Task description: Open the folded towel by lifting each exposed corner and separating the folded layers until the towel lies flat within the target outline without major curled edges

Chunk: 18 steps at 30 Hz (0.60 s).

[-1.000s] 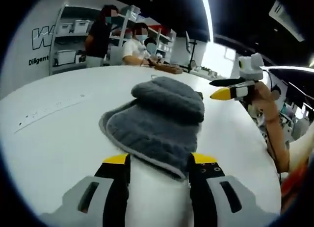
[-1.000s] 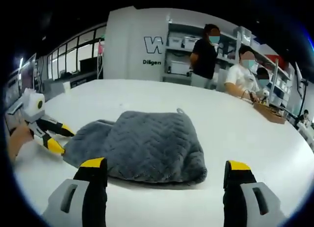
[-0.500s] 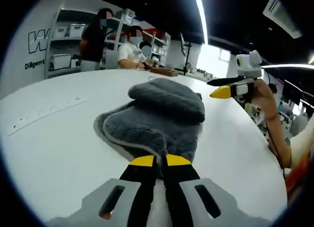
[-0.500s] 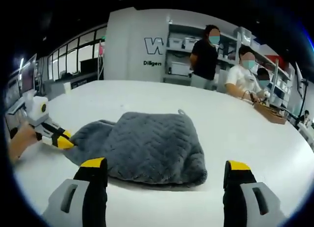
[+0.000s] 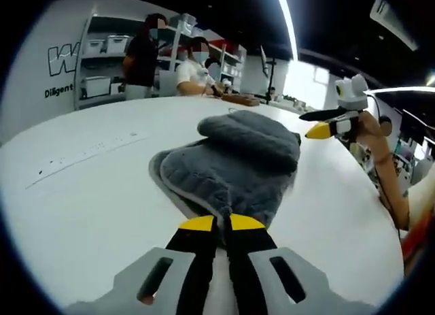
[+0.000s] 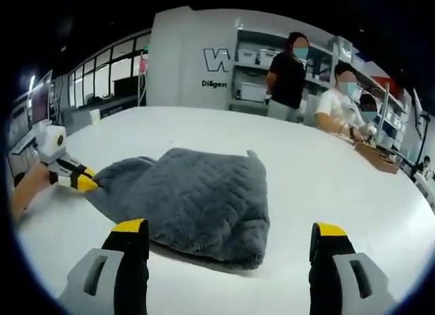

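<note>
Grey towel (image 6: 187,203) is showing a zigzag quilted pattern, maybe lighter-edged, sitting on the white table (image 6: 326,179); gripper (image 5: 223,223) tips beside it are looking yellow.

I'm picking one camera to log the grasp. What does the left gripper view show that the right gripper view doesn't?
Left gripper view: the left gripper up close, jaws shut on the grey towel's near edge, and faint markings on the table.
Right gripper view: the right gripper, jaws wide open and short of the towel, plus the towel's broad quilted top.
Both: the towel on the white table, people by the shelves, and each other's gripper.
</note>
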Tool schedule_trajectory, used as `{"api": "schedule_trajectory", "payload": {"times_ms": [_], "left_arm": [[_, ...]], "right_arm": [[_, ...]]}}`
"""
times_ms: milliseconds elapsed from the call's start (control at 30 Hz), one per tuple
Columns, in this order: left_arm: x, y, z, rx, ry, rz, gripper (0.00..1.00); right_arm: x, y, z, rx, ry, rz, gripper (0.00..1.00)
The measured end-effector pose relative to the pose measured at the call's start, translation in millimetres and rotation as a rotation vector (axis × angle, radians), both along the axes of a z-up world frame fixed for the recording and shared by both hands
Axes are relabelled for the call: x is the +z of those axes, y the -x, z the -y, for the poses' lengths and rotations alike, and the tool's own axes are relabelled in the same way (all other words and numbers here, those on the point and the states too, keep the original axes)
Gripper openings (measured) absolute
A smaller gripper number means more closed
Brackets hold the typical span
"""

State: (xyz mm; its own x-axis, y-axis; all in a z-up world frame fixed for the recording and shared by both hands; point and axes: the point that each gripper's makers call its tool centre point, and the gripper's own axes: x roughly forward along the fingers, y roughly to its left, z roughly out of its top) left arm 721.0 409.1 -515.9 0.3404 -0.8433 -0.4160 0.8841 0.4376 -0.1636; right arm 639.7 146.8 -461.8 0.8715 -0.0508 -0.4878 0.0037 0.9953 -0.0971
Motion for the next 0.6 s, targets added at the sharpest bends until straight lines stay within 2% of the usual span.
{"api": "schedule_trajectory", "payload": {"times_ms": [233,433,600], "left_arm": [[-0.6,-3.2,-22,0.033,-0.010,0.003,0.04],[-1.6,-5.4,-42,0.065,0.009,-0.009,0.04],[-1.8,-2.4,-65,0.088,0.018,-0.009,0.04]], "right_arm": [[-6.2,-2,-5,0.014,0.011,-0.021,0.99],[-9.4,-3,-8,0.025,0.012,-0.034,0.99],[-8.8,-3,-15,0.044,0.010,-0.034,0.99]]}}
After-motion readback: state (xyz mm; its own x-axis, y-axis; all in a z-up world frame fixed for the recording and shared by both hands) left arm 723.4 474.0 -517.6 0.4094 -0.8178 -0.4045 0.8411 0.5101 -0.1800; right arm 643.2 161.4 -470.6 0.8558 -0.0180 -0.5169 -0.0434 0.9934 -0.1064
